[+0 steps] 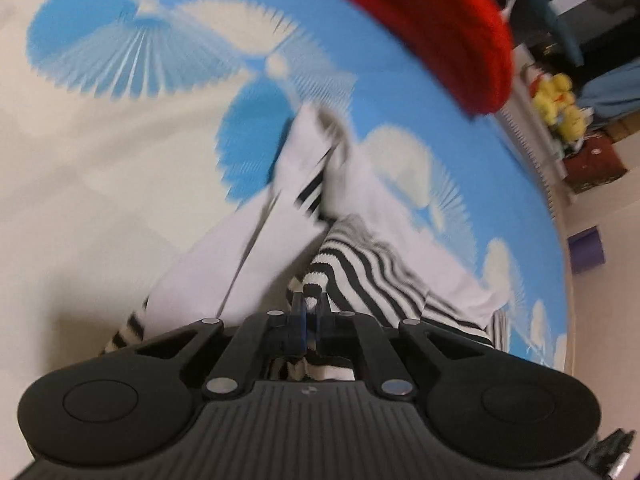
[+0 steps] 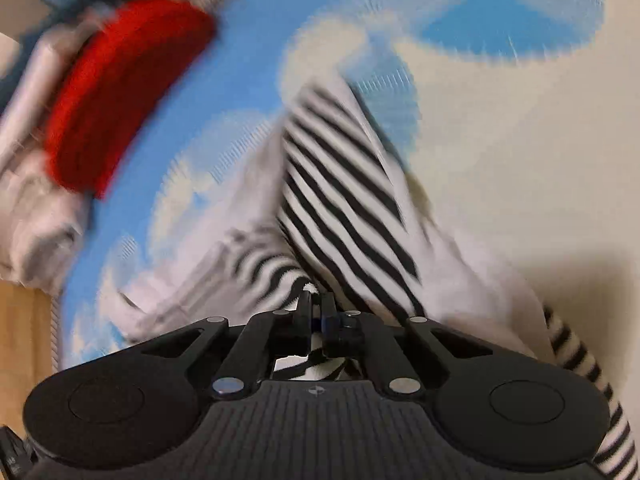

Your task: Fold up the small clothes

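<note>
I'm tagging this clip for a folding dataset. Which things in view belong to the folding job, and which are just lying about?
In the job:
- black-and-white striped garment
- left hand-held gripper, shut on the garment's fabric
- right hand-held gripper, shut on the garment's fabric
- blue-and-cream patterned sheet it lies on

Lying about:
- red knitted item
- yellow plush toys
- purple block

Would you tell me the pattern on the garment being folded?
Black and white stripes with plain white parts on the garment, clearest in the right wrist view.
</note>
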Available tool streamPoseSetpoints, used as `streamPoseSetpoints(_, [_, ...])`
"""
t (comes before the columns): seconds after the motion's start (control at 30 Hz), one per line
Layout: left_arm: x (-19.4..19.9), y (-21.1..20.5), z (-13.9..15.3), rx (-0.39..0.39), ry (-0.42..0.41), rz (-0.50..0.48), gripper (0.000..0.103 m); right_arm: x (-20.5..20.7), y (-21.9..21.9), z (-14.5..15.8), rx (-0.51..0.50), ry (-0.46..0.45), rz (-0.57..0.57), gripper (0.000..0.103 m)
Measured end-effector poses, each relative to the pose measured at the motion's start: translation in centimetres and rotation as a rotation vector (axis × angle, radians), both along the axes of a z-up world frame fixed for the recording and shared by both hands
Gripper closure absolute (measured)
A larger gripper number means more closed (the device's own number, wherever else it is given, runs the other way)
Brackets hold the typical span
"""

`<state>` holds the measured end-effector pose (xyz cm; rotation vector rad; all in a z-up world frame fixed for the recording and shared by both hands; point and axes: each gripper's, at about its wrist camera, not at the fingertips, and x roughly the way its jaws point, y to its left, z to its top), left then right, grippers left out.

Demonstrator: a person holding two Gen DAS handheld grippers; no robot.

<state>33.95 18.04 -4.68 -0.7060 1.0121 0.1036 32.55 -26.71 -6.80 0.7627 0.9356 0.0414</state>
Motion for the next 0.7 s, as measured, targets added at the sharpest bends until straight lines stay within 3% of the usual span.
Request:
streamPoseSetpoints(0.07, [0.1,0.3,-0.7,0.017,0.052,0.006,0.096,0.1,0.2,0.6,-0.045,-0.01,0.004,0.1])
streamPoseSetpoints(0.17, [0.0,0.9,-2.5,0.026,0.185,0.03,0.086,1.0,0.2,-2.4,-0.094,0.202,0.032,0.094])
streamPoseSetpoints(0.23, [-0.4,0.9,-0.8,0.059,0.106,0.038,0.086,0.7,-0.1,-2.9,-0.115,0.245,-0.014,0.092])
streamPoseSetpoints(0.3, [-0.4,0.0,1.9,0.099,-0.02,-0.027,0.086,0.7,0.4,-1.1,-0.195,0.166,-0.015,0.087])
streamPoseSetpoints(0.37, [-0.6,-1.1,3.2,0.088,-0.111,-0.107,0.085,0.3,1.0,1.6,-0.268,0.005,-0.02,0.081])
streamPoseSetpoints(0.43, [-0.1,-2.1,2.2,0.027,-0.094,-0.176,0.085,-0.4,1.6,3.3,-0.248,-0.142,0.009,0.073])
streamPoseSetpoints(0.5, [0.1,-2.4,-0.4,0.032,0.027,-0.18,0.085,-0.2,2.2,3.1,-0.155,-0.178,0.112,0.06])
streamPoseSetpoints(0.53, [0.3,-2.3,-1.7,0.062,0.106,-0.176,0.087,0.3,2.4,2.1,-0.096,-0.129,0.161,0.055])
streamPoseSetpoints(0.57, [0.2,-2.1,-3.2,0.09,0.184,-0.168,0.094,1.0,2.8,0.3,-0.063,-0.023,0.203,0.054])
streamPoseSetpoints(0.63, [-0.1,-1.7,-3.1,0.068,0.177,-0.134,0.096,1.2,3.0,-2.5,-0.137,0.166,0.192,0.057])
streamPoseSetpoints(0.7, [-0.4,-1.8,-1.3,0.064,0.101,-0.148,0.09,1.1,2.3,-3.1,-0.118,0.184,0.147,0.063])
